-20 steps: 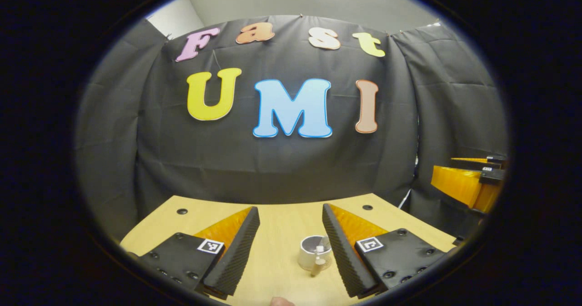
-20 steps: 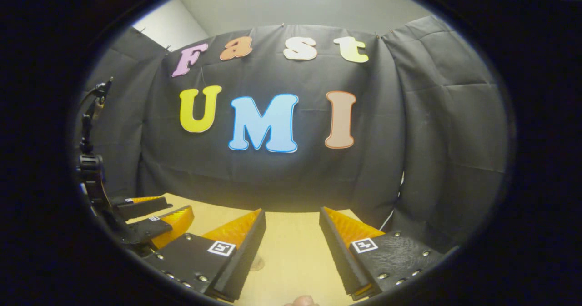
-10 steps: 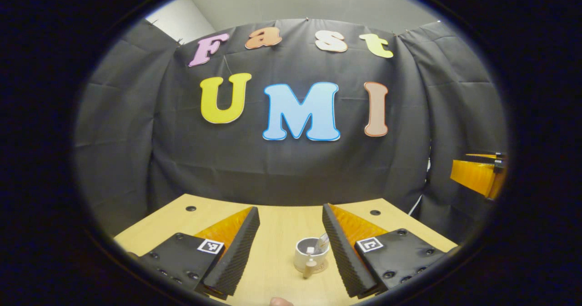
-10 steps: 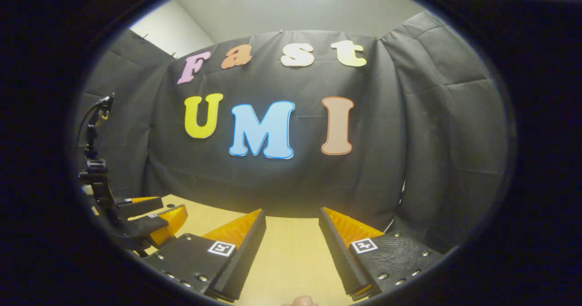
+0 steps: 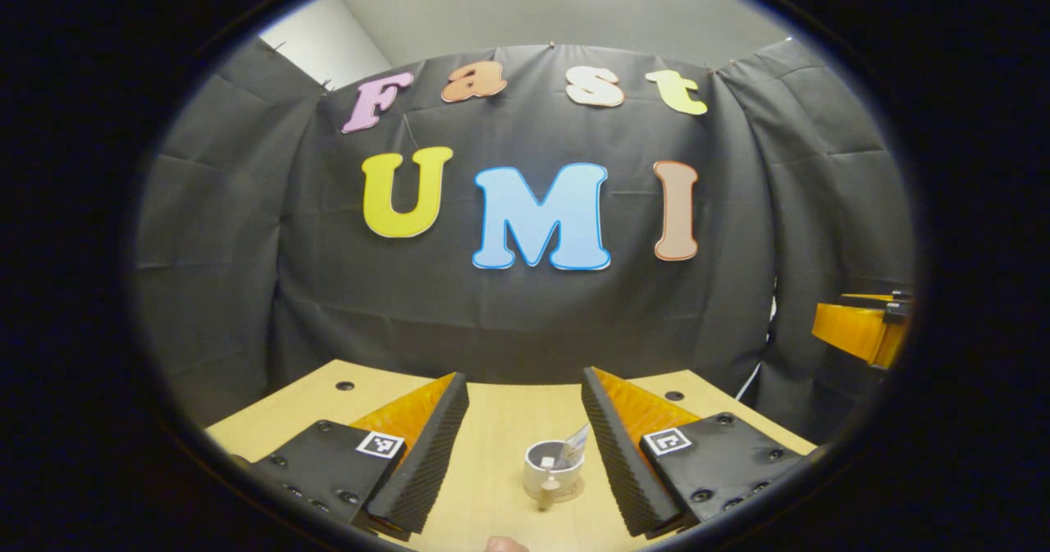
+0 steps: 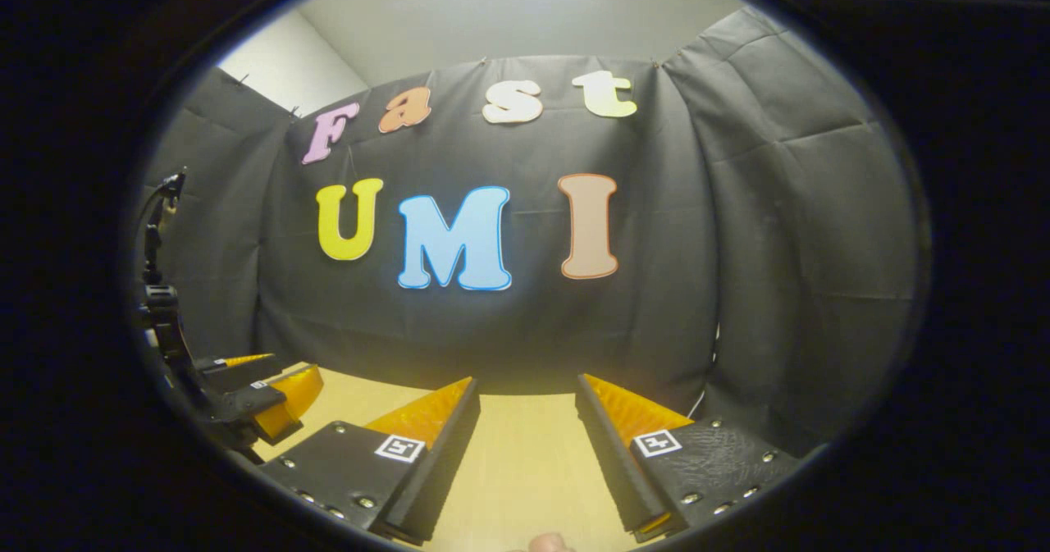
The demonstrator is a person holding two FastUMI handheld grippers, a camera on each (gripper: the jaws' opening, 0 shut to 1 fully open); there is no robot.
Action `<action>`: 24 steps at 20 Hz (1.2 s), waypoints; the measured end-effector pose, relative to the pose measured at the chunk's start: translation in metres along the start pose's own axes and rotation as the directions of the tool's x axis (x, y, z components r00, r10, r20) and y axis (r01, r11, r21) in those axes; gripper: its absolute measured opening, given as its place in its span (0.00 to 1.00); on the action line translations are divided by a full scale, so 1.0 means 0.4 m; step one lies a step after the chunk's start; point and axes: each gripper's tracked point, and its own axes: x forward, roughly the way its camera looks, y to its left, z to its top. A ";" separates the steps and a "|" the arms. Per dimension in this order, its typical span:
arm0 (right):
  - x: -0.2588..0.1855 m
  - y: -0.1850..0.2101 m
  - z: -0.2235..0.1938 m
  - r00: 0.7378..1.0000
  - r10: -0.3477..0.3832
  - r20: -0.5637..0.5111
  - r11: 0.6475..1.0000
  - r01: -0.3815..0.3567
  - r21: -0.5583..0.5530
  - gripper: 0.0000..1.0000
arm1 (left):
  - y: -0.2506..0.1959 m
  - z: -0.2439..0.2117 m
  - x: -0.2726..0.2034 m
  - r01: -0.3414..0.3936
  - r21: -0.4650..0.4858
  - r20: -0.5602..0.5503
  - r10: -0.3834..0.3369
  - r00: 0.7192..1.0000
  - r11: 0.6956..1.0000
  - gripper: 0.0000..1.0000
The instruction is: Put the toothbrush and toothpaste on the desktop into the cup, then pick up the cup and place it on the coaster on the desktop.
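A white cup (image 5: pixel 550 468) stands on the wooden desktop (image 5: pixel 492 486), in front of my left gripper (image 5: pixel 523 388) and between its fingers' lines, nearer the right finger. A tube-like toothpaste (image 5: pixel 574 450) leans out over the cup's right rim. A pale stick, probably the toothbrush (image 5: pixel 546 486), shows at its near side. A tan disc that looks like the coaster (image 5: pixel 569 494) peeks from under the cup. The left gripper is open and touches nothing. My right gripper (image 6: pixel 526 388) is open above the bare desktop (image 6: pixel 525 470).
The right gripper (image 5: pixel 861 329) shows at the far right of the left gripper view. The left gripper (image 6: pixel 254 388) and its cabled mount show at the left of the right gripper view. Small holes (image 5: pixel 345 386) mark the desktop's back corners. The black wall hangs behind.
Both gripper views have tilted up and drawn back a little. The cup now looks smaller and farther left between the left gripper's fingers. Both grippers stayed open.
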 end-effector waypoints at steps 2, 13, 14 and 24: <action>0.012 -0.005 -0.001 1.000 -0.006 -0.002 1.000 0.006 0.015 0.77 | -0.017 0.006 -0.003 0.013 0.001 0.014 -0.013 1.000 1.000 0.89; 0.067 -0.039 0.027 0.998 -0.045 0.042 0.998 0.047 -0.045 0.77 | -0.056 0.019 -0.008 0.063 -0.013 0.031 -0.063 0.998 0.998 0.89; 0.073 -0.038 0.033 0.998 -0.045 0.048 0.998 0.047 -0.043 0.77 | -0.056 0.025 -0.008 0.064 -0.017 0.038 -0.063 0.997 0.998 0.89; 0.029 -0.060 0.023 0.996 0.027 0.086 0.998 -0.022 -0.065 0.78 | -0.127 0.027 -0.009 0.028 0.040 0.039 -0.029 0.999 0.999 0.90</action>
